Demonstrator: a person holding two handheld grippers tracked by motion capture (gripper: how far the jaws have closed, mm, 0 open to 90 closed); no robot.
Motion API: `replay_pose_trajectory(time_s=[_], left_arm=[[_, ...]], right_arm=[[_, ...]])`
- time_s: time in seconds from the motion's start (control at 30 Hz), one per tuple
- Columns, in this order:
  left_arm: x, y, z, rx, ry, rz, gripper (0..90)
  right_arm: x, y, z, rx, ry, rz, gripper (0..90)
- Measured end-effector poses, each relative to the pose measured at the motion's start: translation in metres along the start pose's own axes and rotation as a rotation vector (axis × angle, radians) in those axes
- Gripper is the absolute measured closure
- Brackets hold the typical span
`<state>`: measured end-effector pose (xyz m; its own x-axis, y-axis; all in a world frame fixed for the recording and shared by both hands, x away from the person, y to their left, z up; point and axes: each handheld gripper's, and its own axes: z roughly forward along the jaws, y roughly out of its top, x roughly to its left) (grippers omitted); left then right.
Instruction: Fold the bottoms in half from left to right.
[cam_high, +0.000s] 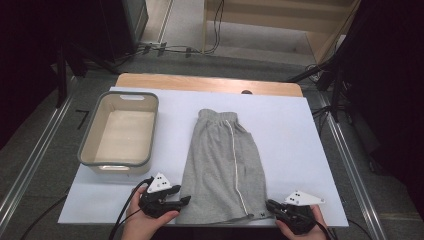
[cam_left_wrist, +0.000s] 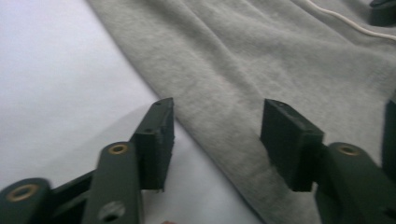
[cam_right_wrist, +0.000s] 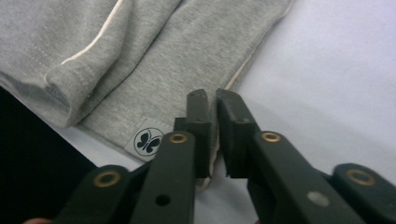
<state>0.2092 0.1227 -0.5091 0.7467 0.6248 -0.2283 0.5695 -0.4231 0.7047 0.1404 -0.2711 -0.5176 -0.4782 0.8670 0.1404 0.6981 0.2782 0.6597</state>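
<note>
At the worktop's near edge, the right gripper (cam_right_wrist: 212, 105) pinches the grey shorts (cam_high: 222, 165) by their hem corner, while the left gripper (cam_left_wrist: 217, 135), half open, straddles the opposite hem corner ungripped, probably to lift both. Beyond, toward the far-left corner, a basin (cam_high: 87, 142) waits.

Grey-rimmed bin (cam_high: 119, 131) on white tabletop (cam_high: 295, 130) (left side); cables (cam_high: 165, 49) on floor beyond.

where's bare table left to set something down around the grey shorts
Bare white table top lies right of the grey cotton shorts, a narrower strip runs between them and the grey-rimmed plastic bin, and another behind the waistband. The near edge is crowded: left gripper and right gripper flank the hem.
</note>
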Motion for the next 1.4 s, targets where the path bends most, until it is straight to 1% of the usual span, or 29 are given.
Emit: replay_pose_trajectory(time_s=[0.03,0.07,0.17,0.2,0.27,0.37,0.43,0.47,0.53,0.57,0.6,0.63,0.67,0.7,0.73,0.77,0.8,0.87,0.93,1.0,1.07,1.1,1.13,1.17,1.23,1.27,1.3,1.4], left_arm=[[-0.001,0.000,0.000,0.005,-0.002,0.007,55.8],[-0.001,0.000,0.001,0.013,-0.010,0.009,63.3],[0.001,0.000,0.002,0.030,-0.060,-0.008,85.9],[0.001,0.000,0.002,0.033,-0.065,-0.008,88.0],[0.003,0.001,-0.001,0.044,-0.078,0.000,89.4],[0.003,0.002,-0.006,0.037,-0.094,0.001,89.9],[0.003,0.002,-0.009,0.039,-0.091,0.011,89.9],[0.003,0.001,-0.010,0.036,-0.091,0.007,89.9],[0.004,-0.001,-0.012,0.015,-0.104,0.002,89.8],[0.006,-0.001,-0.013,-0.004,-0.113,-0.011,89.3],[0.009,0.000,-0.014,-0.023,-0.112,-0.023,87.6],[0.010,0.001,-0.015,-0.045,-0.100,-0.027,81.1],[0.012,0.002,-0.015,-0.059,-0.083,-0.025,68.7],[0.014,0.004,-0.015,-0.076,-0.077,-0.024,59.6],[0.016,0.005,-0.016,-0.100,-0.087,-0.028,50.7],[0.018,0.006,-0.016,-0.121,-0.096,-0.029,44.0],[0.020,0.008,-0.016,-0.138,-0.101,-0.026,39.2],[0.021,0.012,-0.016,-0.164,-0.102,-0.025,28.8],[0.021,0.016,-0.016,-0.184,-0.108,-0.027,19.7],[0.021,0.019,-0.016,-0.202,-0.108,-0.012,13.5],[0.020,0.020,-0.016,-0.215,-0.116,-0.005,9.7],[0.020,0.021,-0.015,-0.214,-0.125,-0.003,7.0],[0.021,0.021,-0.016,-0.214,-0.126,-0.002,0.0],[0.021,0.020,-0.017,-0.222,-0.131,0.005,0.0],[0.022,0.019,-0.019,-0.233,-0.139,0.008,0.0],[0.022,0.019,-0.020,-0.235,-0.140,0.005,0.0],[0.023,0.018,-0.021,-0.239,-0.141,0.002,0.0],[0.025,0.014,-0.021,-0.226,-0.139,-0.001,0.0]], right_arm=[[0.000,0.000,0.000,-0.001,-0.004,-0.012,84.9],[0.001,0.000,0.000,0.000,-0.006,-0.015,85.4],[0.002,0.000,0.000,0.000,-0.010,-0.021,86.1],[0.002,0.000,0.000,-0.002,-0.005,-0.020,86.2],[0.001,-0.001,-0.002,0.002,0.009,-0.013,86.5],[0.001,-0.005,-0.005,-0.002,0.017,-0.006,86.7],[0.002,-0.007,-0.009,-0.003,0.018,0.000,86.9],[0.002,-0.009,-0.010,-0.002,0.024,0.000,86.9],[0.004,-0.010,-0.011,0.005,0.027,-0.007,86.9],[0.004,-0.010,-0.011,0.004,0.017,-0.007,86.5],[0.005,-0.009,-0.011,0.002,0.004,-0.005,85.5],[0.004,-0.008,-0.011,-0.002,-0.002,-0.003,80.2],[0.004,-0.006,-0.012,-0.016,-0.014,0.004,71.5],[0.002,-0.003,-0.014,-0.033,-0.017,0.006,64.2],[0.000,0.000,-0.016,-0.053,-0.012,0.017,57.7],[-0.002,0.005,-0.018,-0.078,-0.010,0.019,52.3],[-0.005,0.010,-0.019,-0.100,-0.007,0.026,48.0],[-0.010,0.022,-0.020,-0.125,0.000,0.033,38.5],[-0.012,0.034,-0.019,-0.152,-0.019,0.022,31.9],[-0.013,0.047,-0.016,-0.167,-0.026,0.010,23.7],[-0.015,0.063,-0.010,-0.169,-0.040,0.002,15.0],[-0.016,0.068,-0.007,-0.165,-0.039,-0.002,13.3],[-0.017,0.075,-0.003,-0.161,-0.037,0.002,12.7],[-0.018,0.082,0.000,-0.164,-0.032,0.002,11.1],[-0.020,0.096,0.009,-0.164,-0.032,0.007,1.9],[-0.021,0.102,0.013,-0.163,-0.022,0.015,0.2],[-0.022,0.109,0.016,-0.170,-0.009,0.021,0.2],[-0.024,0.127,0.024,-0.197,0.010,0.022,0.1]])
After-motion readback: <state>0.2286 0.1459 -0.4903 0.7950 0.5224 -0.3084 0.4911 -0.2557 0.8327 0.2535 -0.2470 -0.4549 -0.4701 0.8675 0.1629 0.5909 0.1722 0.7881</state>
